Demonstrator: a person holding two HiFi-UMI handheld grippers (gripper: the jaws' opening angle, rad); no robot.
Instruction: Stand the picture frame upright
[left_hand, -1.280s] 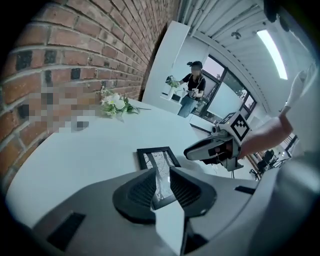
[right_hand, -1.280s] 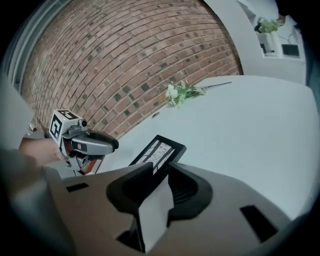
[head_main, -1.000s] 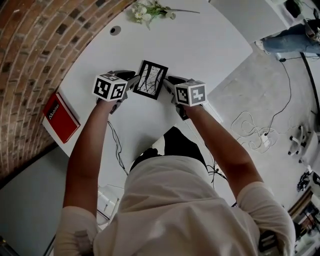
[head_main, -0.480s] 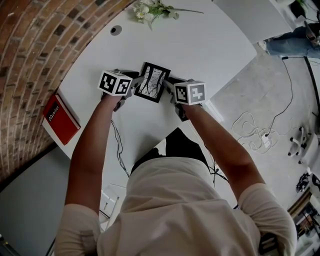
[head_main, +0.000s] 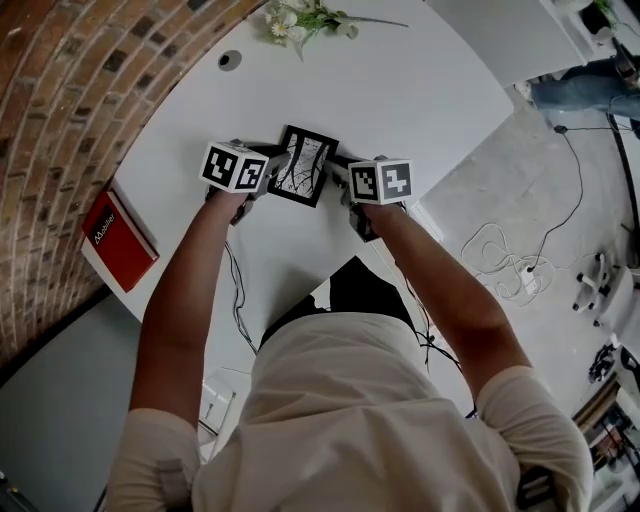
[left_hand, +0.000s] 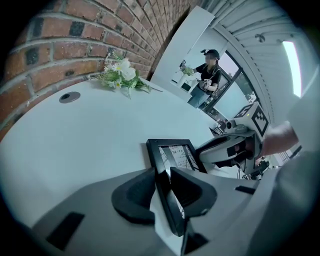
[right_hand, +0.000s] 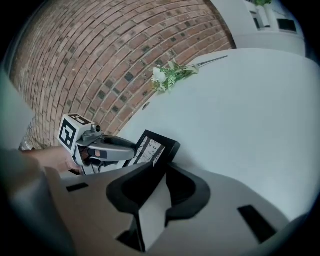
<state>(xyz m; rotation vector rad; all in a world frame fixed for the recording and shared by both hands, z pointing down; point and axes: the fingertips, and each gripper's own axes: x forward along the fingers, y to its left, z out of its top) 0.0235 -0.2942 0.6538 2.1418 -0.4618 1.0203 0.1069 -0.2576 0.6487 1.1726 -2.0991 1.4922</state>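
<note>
The picture frame (head_main: 303, 166) is over the near part of the white table (head_main: 400, 90), held between the two grippers just ahead of the person's forearms. It is a small rectangular frame with a black border around a pale print of dark, branching lines. It is tilted rather than upright, so its face shows to the head view, and I cannot tell whether its lower edge touches the tabletop. The left gripper (head_main: 268, 165) has the frame's left edge between its jaws. In the left gripper view the black border runs straight through the narrow gap, both pads lie against it, and the jaws are closing. The right gripper (head_main: 335, 165) takes the opposite edge. In the right gripper view its jaws stand only a little apart and pinch the frame's near corner, with bare table showing through the gap below. A red book (head_main: 118, 240) lies well to the left, at the table's edge by the brick wall (head_main: 60, 100). Beyond the frame there is a round hole (head_main: 230, 60) in the tabletop. A spray of white flowers (head_main: 305, 18) with green leaves lies at the far end. In the left gripper view a person (left_hand: 207, 75) stands far off behind the table.
</note>
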